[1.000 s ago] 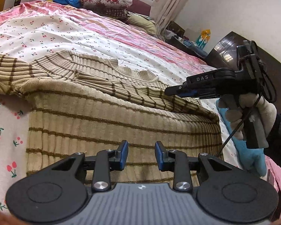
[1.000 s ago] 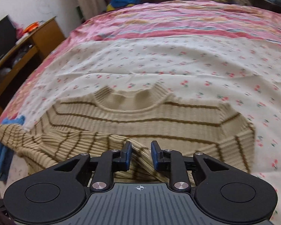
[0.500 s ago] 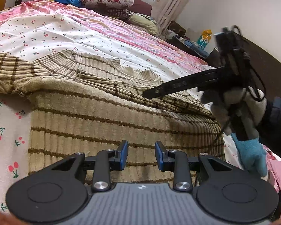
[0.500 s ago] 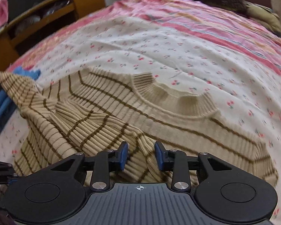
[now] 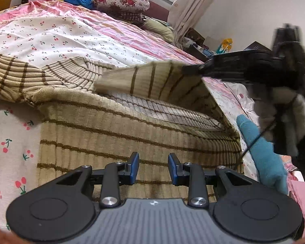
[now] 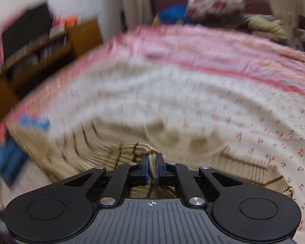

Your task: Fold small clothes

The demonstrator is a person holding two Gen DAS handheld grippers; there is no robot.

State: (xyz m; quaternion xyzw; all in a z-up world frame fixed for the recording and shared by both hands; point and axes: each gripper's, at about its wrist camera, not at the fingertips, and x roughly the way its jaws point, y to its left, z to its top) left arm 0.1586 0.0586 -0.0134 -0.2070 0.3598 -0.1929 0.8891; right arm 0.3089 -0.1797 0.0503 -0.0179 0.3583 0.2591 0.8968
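Compared with half a second ago, our right gripper (image 6: 151, 169) has gone from straddling the sleeve with parted jaws to clamping a bunched fold of the striped sweater (image 5: 132, 134), and in the left wrist view that side now stands lifted at centre right of the frame, so we judge the sleeve-over fold has begun. The left gripper (image 5: 153, 167), at lower centre, hovers over the sweater's hem with jaws partly apart and nothing between them. The sweater lies on the cherry-print bedspread (image 5: 50, 32), its other sleeve trailing to the left edge. A blue garment (image 5: 262, 154) lies just beside the lifted side at lower right and could snag; pillows (image 5: 122, 0) sit well apart at top.
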